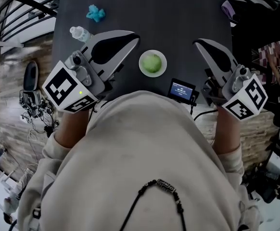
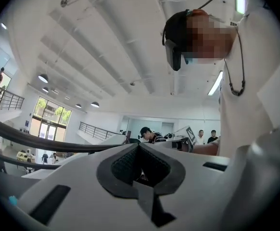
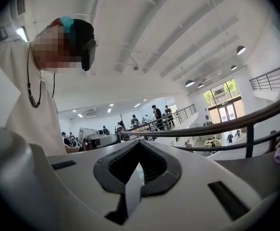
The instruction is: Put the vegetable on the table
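Because your left gripper (image 1: 133,37) and right gripper (image 1: 198,44) flank the round green vegetable (image 1: 152,63) in its small white dish (image 1: 141,64) pressed together and empty, reaching in unopened could knock it rolling.

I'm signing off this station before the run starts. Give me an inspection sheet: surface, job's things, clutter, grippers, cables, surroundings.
Surface: dark table, mostly bare.
Job's things: green vegetable sits on a small white plate, mid-table.
Clutter: teal item, clear bottle, small screen device, purple item at the far right edge.
Grippers: left gripper and right gripper both shut, nothing between the jaws, either side of the plate.
Cables: black cable by the device; wire tangle on the floor, left.
Surroundings: black railing; open hall, distant people.
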`<state>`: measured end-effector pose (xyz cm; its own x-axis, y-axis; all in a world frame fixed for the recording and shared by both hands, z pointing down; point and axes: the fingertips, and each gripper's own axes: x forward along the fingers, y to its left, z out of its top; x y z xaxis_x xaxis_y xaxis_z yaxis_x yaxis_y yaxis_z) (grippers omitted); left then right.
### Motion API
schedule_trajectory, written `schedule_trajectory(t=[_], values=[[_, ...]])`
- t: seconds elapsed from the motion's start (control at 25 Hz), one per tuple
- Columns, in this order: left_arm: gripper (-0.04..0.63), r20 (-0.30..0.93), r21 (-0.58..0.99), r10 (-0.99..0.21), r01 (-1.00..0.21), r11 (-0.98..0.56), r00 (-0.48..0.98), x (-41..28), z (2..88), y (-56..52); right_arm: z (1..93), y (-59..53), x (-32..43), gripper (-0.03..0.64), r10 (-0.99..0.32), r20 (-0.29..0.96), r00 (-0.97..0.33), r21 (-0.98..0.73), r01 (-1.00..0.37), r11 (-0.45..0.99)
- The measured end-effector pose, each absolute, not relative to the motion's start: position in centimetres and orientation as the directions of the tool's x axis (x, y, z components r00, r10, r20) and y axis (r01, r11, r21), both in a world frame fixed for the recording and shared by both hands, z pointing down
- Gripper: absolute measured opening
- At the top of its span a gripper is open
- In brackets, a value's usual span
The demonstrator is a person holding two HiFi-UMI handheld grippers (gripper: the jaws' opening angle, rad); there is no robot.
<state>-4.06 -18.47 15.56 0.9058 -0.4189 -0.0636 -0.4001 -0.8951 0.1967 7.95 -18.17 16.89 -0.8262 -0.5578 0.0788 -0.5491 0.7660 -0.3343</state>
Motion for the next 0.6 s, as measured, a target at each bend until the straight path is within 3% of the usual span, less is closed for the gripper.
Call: schedule_trajectory(t=[0.6], values=[[0.008,-0.030,0.190,-0.407,-0.394,-0.899,0.913,-3.2,16.5,-18.3,17.6,-18.3,7.5,0.015,-0.562,0.088,-0.822,-0.351,-0.554,0.755]])
